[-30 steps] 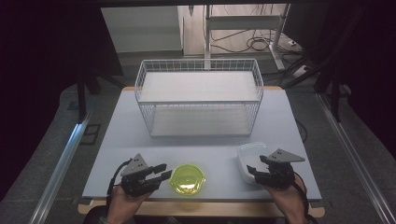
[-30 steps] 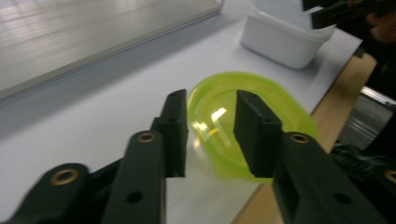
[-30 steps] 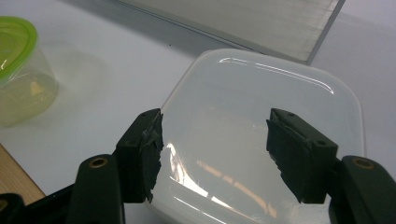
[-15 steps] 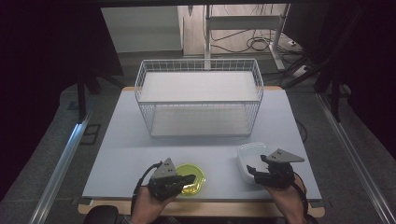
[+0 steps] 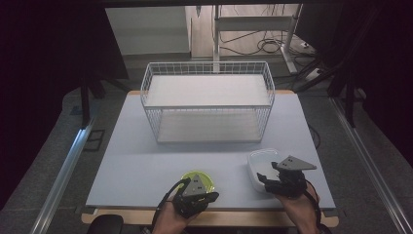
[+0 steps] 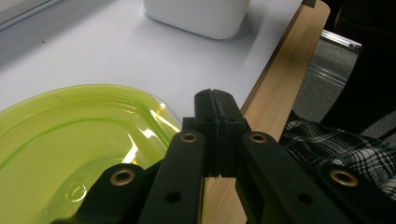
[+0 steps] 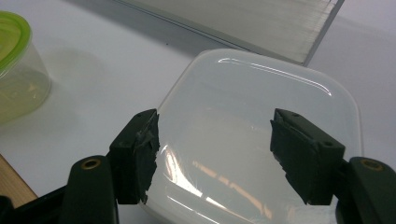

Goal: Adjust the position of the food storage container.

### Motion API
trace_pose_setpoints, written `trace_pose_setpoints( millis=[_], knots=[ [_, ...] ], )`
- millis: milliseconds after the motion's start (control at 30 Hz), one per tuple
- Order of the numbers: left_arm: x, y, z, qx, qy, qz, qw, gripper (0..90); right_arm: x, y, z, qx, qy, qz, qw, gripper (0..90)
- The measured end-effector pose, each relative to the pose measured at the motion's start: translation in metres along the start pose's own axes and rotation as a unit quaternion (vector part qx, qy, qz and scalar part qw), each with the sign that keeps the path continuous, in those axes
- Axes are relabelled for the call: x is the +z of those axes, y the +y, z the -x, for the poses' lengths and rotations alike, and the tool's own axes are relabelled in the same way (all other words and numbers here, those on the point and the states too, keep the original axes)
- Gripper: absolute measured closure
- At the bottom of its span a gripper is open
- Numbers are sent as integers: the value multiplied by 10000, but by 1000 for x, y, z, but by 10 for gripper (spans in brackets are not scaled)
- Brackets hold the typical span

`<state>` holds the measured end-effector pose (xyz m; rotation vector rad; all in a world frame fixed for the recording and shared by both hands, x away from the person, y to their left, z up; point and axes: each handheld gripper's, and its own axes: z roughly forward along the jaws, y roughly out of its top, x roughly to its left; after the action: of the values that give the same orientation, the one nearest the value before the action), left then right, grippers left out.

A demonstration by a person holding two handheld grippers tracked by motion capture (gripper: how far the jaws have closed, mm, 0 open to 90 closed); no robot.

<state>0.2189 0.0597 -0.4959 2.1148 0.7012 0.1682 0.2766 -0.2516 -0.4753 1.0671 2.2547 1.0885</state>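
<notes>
A round container with a lime-green lid (image 5: 198, 178) (image 6: 70, 140) stands near the table's front edge. My left gripper (image 5: 207, 196) (image 6: 215, 100) hangs over the lid's near rim, jaws pressed together with nothing between them. To the right lies a white, rounded-square container (image 5: 263, 163) (image 7: 252, 140). My right gripper (image 5: 267, 179) (image 7: 219, 149) is open above its translucent lid, one finger at each side and apart from it. The green-lidded container (image 7: 14, 70) also stands at the far left of the right gripper view.
A white wire basket (image 5: 207, 105) (image 7: 243, 18) stands at the back middle of the pale table (image 5: 136, 161). The wooden front edge (image 6: 271, 93) runs just beside my left gripper. Dark floor and metal rails flank the table.
My left gripper has moved right, from left of the green-lidded container to over its near rim. The right gripper has stayed over the white container.
</notes>
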Motion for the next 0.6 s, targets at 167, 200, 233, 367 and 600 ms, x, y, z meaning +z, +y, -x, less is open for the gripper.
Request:
trace_pose_setpoints(
  millis=[167, 200, 233, 367, 600],
  knots=[
    [-2, -2, -7, -116, 193, -108, 9997, 900, 0, 0, 0, -6, -4, 15, 10000, 329],
    [-3, -2, -11, -188, 196, -74, 9996, 900, 0, 0, 0, -13, -12, 25, 10000, 329],
    [-4, -3, -12, -191, 263, -81, 9994, 900, -1, 0, -1, -13, -13, 29, 10000, 329],
    [-8, -5, -22, -285, 442, -68, 9986, 900, -1, 0, 0, -6, -20, 38, 10000, 328],
    [-16, -9, -40, -500, 743, -69, 9960, 900, -1, 0, 0, -25, -27, 56, 10000, 327]
  ],
)
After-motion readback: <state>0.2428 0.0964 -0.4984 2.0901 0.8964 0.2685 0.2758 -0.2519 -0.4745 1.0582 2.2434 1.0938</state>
